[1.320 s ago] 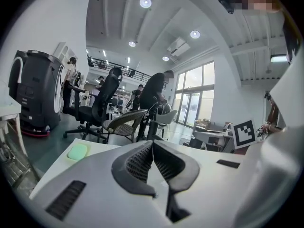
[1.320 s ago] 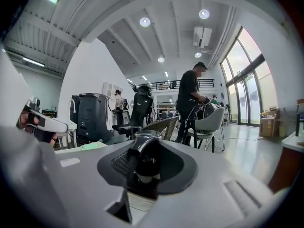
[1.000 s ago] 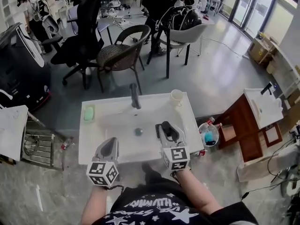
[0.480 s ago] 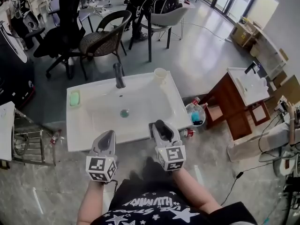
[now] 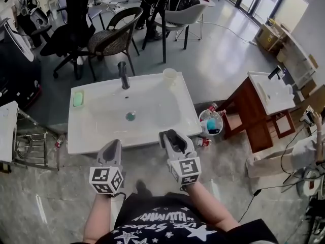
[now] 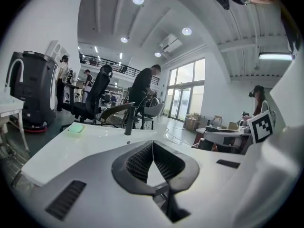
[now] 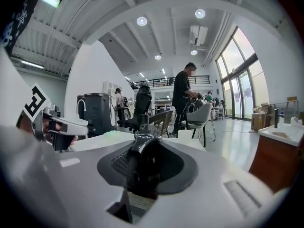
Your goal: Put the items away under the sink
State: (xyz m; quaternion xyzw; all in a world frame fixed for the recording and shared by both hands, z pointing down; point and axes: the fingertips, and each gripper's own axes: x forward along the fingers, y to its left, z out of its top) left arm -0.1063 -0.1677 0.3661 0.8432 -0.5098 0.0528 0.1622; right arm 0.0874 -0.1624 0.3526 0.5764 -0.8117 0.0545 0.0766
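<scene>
Both tongs have drawn back off the white sink [image 5: 152, 93] and now sit just before its near edge, over the floor. The right tongs [image 5: 168, 134] clamp a black object [image 7: 142, 165] of unclear kind. The left tongs [image 5: 115, 143] are pressed together with nothing between them.

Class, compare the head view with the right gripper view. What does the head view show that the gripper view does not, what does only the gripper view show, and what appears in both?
Only the head view: the basin's drain, a red-capped bottle on the floor beside the sink, and the person's printed shirt.
Only the right gripper view: the ceiling lights.
Both: the white sink, the white cup on its rim, the grey chair beyond it, and the right gripper shut on a dark item.
</scene>
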